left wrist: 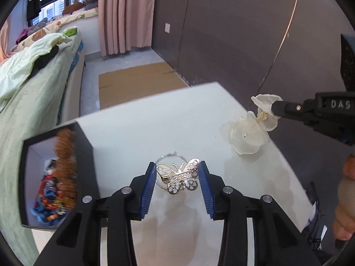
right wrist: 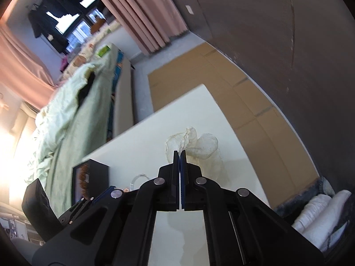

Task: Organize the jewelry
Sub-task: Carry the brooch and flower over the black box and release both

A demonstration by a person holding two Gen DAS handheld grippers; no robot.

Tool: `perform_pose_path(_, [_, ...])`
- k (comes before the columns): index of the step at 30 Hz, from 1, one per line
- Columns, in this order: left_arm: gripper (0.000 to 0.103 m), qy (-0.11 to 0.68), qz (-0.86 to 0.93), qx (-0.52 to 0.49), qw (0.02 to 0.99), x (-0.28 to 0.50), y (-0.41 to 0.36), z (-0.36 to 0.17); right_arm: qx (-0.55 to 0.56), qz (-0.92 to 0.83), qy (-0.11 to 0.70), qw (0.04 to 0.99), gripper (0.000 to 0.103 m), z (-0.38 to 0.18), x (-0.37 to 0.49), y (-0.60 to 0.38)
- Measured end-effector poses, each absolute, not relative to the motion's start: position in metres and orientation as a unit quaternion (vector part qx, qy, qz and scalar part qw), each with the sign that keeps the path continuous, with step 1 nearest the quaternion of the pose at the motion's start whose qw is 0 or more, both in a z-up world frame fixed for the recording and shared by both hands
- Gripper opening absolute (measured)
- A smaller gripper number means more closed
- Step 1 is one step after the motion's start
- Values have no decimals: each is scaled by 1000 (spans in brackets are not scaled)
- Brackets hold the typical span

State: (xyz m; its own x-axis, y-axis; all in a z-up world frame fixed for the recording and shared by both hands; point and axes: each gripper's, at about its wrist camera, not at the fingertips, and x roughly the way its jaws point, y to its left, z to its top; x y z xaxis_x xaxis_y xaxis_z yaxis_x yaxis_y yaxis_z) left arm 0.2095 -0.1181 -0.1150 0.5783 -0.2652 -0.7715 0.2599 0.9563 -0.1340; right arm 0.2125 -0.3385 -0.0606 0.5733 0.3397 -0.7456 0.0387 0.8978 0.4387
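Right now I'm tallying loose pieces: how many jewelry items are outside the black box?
3: butterfly brooch between the left claw pads, thin hoop beneath it, white flower piece held by the right claw. Others may be hidden.

A white desk (left wrist: 177, 119) fills the frame's centre; at its lower left sits a black open box (left wrist: 55, 177), and a thin wire hoop (left wrist: 163, 156) lies mid-frame.
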Motion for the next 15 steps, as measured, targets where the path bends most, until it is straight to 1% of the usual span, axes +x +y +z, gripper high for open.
perform_pose_path(4, [37, 417, -144, -34, 897, 203, -96, -91, 218, 110, 431, 869, 3, -49, 206, -330])
perform_pose_path(9, [37, 391, -121, -46, 911, 193, -67, -65, 224, 143, 402, 876, 3, -31, 199, -311])
perform_pose_path(15, [37, 378, -97, -71, 918, 184, -26, -44, 244, 196, 364, 877, 3, -9, 188, -283])
